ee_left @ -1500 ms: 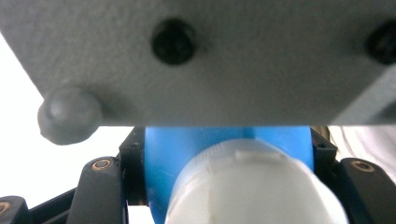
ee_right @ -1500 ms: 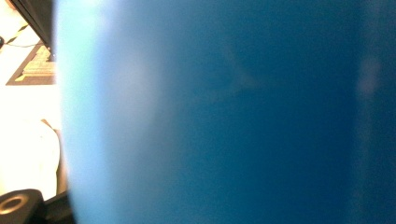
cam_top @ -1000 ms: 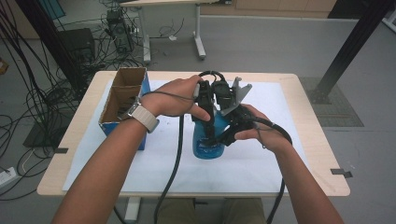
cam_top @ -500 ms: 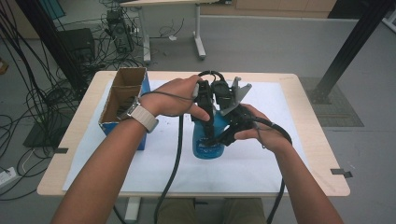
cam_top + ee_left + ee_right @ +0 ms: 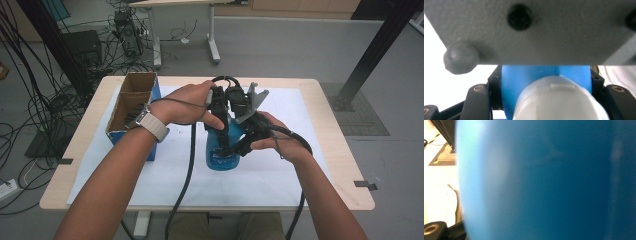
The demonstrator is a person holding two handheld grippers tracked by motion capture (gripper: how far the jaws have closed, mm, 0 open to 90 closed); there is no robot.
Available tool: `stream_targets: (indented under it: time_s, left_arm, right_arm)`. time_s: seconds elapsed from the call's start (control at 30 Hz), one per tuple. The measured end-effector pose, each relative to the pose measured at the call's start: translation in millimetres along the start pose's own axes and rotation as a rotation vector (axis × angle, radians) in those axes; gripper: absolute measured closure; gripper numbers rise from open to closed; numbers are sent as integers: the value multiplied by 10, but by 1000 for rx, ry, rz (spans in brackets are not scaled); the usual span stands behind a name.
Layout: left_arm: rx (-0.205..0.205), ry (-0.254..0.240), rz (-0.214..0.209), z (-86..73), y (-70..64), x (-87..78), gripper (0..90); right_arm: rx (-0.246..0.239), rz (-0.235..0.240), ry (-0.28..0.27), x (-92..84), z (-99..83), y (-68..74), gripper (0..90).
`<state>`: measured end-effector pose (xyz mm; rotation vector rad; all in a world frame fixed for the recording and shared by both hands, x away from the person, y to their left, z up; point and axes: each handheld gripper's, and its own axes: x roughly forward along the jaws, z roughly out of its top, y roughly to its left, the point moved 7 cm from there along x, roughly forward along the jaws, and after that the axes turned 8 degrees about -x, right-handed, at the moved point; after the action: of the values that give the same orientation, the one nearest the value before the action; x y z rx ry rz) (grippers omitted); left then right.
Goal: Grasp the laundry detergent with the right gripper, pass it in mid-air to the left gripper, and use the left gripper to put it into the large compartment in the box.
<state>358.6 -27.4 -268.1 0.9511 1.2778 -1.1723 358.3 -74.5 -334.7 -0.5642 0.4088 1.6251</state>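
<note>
Bottle (image 5: 222, 150) stands upright on the bench (image 5: 310, 165) between both tools, the left tool (image 5: 220, 131) clamped near its white cap (image 5: 559, 100), the right tool (image 5: 245, 140) clamped on its body, probably steadying it for uncapping.

Blue bottle (image 5: 220, 155), white cap (image 5: 559, 102); brown box (image 5: 131, 100); white mat (image 5: 165, 175).
</note>
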Motion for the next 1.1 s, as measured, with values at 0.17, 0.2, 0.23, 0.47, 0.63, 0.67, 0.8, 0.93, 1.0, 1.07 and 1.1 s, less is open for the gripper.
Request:
stream_targets:
  time_s: [0.17,0.2,0.23,0.47,0.63,0.67,0.8,0.93,1.0,1.07,1.1]
  left_arm:
    - [2,-1,-4,2,2,0,380]
    - [2,-1,-3,3,3,0,380]
    - [2,-3,-5,5,5,0,379]
    - [-1,-13,-6,14,2,-12,379]
    - [0,-11,-5,14,-3,-15,379]
    - [0,-11,-4,14,-4,-17,379]
    - [-2,-11,-4,13,-7,-19,379]
    - [-2,-14,-6,13,-8,-20,379]
    - [-2,-13,-8,13,-10,-19,379]
    - [-2,-13,-7,15,-9,-20,379]
    - [-2,-13,-7,16,-9,-19,379]
  right_arm:
    - [5,0,-2,-2,-2,2,437]
    - [3,-2,-1,-3,-2,2,437]
    - [2,0,-4,-3,-2,1,437]
    - [6,-3,-6,-19,4,-1,437]
    - [9,-1,-2,-22,3,4,437]
    - [15,-9,2,-29,1,3,437]
    - [1,0,-5,-23,8,3,437]
    - [1,0,-5,-26,9,5,437]
    - [6,1,-2,-28,5,8,436]
    - [6,-1,-2,-29,6,9,436]
    - [6,-2,-2,-31,5,7,437]
